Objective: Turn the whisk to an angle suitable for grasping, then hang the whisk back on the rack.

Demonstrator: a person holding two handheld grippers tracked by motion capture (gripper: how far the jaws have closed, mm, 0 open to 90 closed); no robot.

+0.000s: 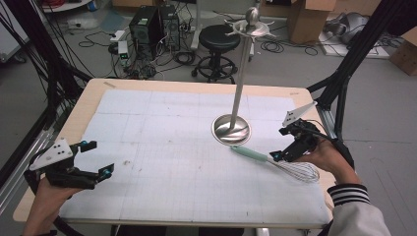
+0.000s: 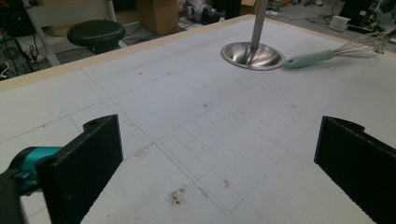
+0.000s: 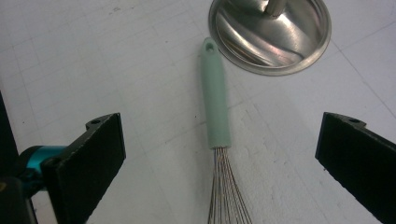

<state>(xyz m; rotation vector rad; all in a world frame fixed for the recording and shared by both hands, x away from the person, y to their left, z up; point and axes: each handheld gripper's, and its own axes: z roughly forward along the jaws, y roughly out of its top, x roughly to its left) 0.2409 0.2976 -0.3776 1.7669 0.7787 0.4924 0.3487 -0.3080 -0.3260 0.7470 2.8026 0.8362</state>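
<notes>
A whisk with a mint-green handle (image 1: 250,155) and a wire head (image 1: 301,171) lies flat on the white mat, handle end close to the round steel base (image 1: 231,130) of a tall hook stand. My right gripper (image 1: 286,143) hovers over the whisk, open, jaws wide apart. In the right gripper view the whisk handle (image 3: 215,102) lies between and ahead of the jaws, untouched, with the stand base (image 3: 270,32) beyond it. My left gripper (image 1: 97,157) is open at the table's left front, holding nothing. Its view shows the stand base (image 2: 252,55) and whisk (image 2: 334,52) far off.
The stand's pole (image 1: 242,73) rises from the base to hooked arms (image 1: 251,27) at the top. The white gridded mat (image 1: 162,147) covers most of the wooden table (image 1: 88,96). Beyond the far edge stand a black stool (image 1: 219,46), computer cases and cardboard boxes.
</notes>
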